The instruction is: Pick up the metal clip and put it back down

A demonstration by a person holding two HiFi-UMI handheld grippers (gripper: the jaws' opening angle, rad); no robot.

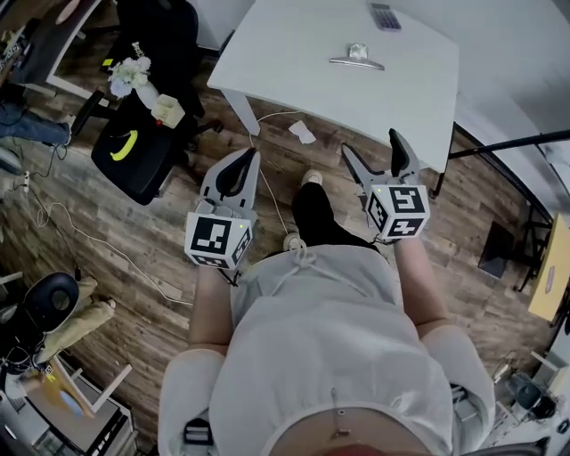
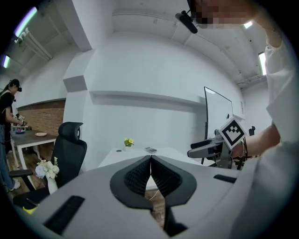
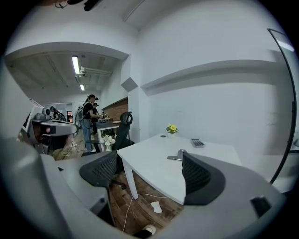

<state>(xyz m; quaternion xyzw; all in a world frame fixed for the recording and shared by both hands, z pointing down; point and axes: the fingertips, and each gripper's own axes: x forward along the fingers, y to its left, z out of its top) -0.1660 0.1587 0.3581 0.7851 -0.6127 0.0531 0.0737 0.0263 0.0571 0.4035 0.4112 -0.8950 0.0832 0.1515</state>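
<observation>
The metal clip [image 1: 357, 59] lies on the white table [image 1: 294, 62], towards its far side; in the right gripper view the clip [image 3: 178, 156] peeks out beside the right jaw pad. My left gripper [image 1: 246, 160] hangs above the wooden floor short of the table's near edge, jaws pressed together with nothing between them. In its own view the left gripper [image 2: 150, 161] shows pads touching. My right gripper [image 1: 374, 150] is held near the table's front edge, jaws spread wide and empty. The right gripper [image 3: 149, 172] faces the table from below its edge.
A calculator [image 1: 385, 16] lies at the table's far edge, and a small flower pot [image 3: 172, 129] stands at its back. A black office chair [image 1: 142, 147] stands left. A white cable [image 1: 267, 178] and a paper scrap [image 1: 302, 132] lie on the floor. A person [image 3: 88, 114] stands far left.
</observation>
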